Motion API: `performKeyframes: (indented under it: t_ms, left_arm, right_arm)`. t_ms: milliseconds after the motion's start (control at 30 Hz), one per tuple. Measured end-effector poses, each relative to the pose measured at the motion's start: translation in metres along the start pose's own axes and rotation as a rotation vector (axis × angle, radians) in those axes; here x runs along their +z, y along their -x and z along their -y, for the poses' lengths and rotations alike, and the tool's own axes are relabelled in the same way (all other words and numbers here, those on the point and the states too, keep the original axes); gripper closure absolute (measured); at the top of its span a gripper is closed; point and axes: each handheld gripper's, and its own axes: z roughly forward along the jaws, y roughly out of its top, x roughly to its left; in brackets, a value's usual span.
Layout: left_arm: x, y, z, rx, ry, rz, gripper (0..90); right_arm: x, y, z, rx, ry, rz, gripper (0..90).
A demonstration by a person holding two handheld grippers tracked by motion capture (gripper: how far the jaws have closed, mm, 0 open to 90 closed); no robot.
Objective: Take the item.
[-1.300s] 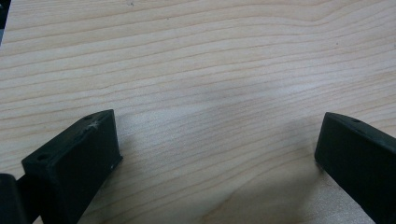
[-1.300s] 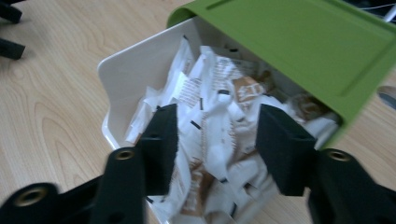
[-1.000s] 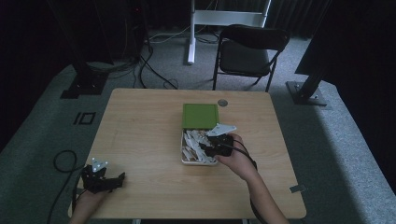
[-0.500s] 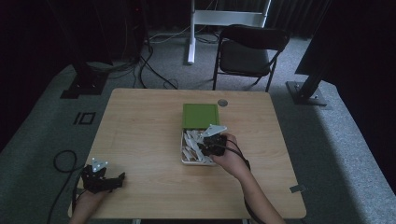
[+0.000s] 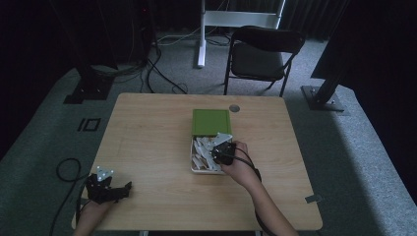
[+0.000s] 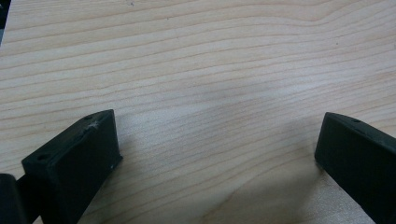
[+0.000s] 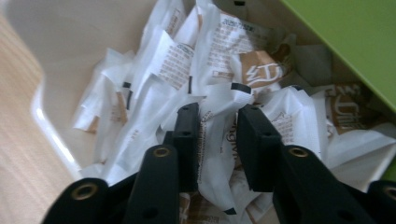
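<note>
A white box [image 5: 193,168] of small white and brown sachets [image 5: 200,150] lies mid-table, its green lid [image 5: 211,121] lying just behind it. My right gripper [image 5: 219,153] reaches into the box from the right. In the right gripper view its jaws [image 7: 217,135] pinch a crumpled white sachet [image 7: 219,100] on top of the pile, with the box wall [image 7: 70,42] at left and the green lid [image 7: 345,42] at upper right. My left gripper [image 5: 125,189] rests at the table's front left corner, open wide over bare wood [image 6: 215,140].
The wooden table [image 5: 147,142] has a round grommet [image 5: 234,108] near its far edge. A dark folding chair [image 5: 263,54] stands behind the table. A cable [image 5: 64,169] loops on the carpet to the left of the front corner.
My right hand has pushed forward and left, deeper into the box and onto the sachets. The left gripper has stayed in place.
</note>
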Motion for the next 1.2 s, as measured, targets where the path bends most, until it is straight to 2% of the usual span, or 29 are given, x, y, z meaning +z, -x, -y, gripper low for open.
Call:
performKeyframes:
  t_ms: [100,167,200,267,367,500,767,900,1000,1200]
  left_arm:
    - [0.0,0.0,0.0,-0.001,0.0,0.0,0.7]
    - [0.0,0.0,0.0,0.0,0.0,0.0,0.7]
    - [0.0,0.0,0.0,0.0,0.0,0.0,0.7]
    - [0.0,0.0,0.0,-0.001,0.0,0.0,0.7]
    - [0.0,0.0,0.0,-0.001,0.0,0.0,0.7]
    - [0.0,0.0,0.0,-0.002,0.001,0.0,0.7]
    - [0.0,0.0,0.0,0.001,0.0,0.0,0.7]
    - [0.0,0.0,0.0,0.001,0.0,0.0,0.7]
    - [0.0,0.0,0.0,0.001,0.0,0.0,0.7]
    - [0.0,0.0,0.0,0.001,0.0,0.0,0.7]
  right_arm:
    - [0.0,0.001,0.0,0.016,-0.003,0.005,75.0]
    - [-0.001,0.004,-0.001,0.047,0.001,-0.008,80.1]
    - [-0.001,0.004,-0.001,0.047,0.001,-0.008,80.1]
    - [-0.007,0.005,-0.002,0.067,0.025,-0.031,84.1]
    - [-0.011,0.003,-0.005,0.067,0.037,-0.041,84.8]
    - [-0.018,0.006,-0.007,0.097,0.072,-0.044,85.1]
    - [-0.046,0.017,-0.012,0.134,0.173,-0.051,85.5]
    - [-0.061,0.027,-0.014,0.171,0.249,-0.025,85.7]
    - [-0.07,0.036,-0.013,0.198,0.295,0.019,85.7]
    - [-0.081,0.054,-0.007,0.253,0.323,0.048,85.7]
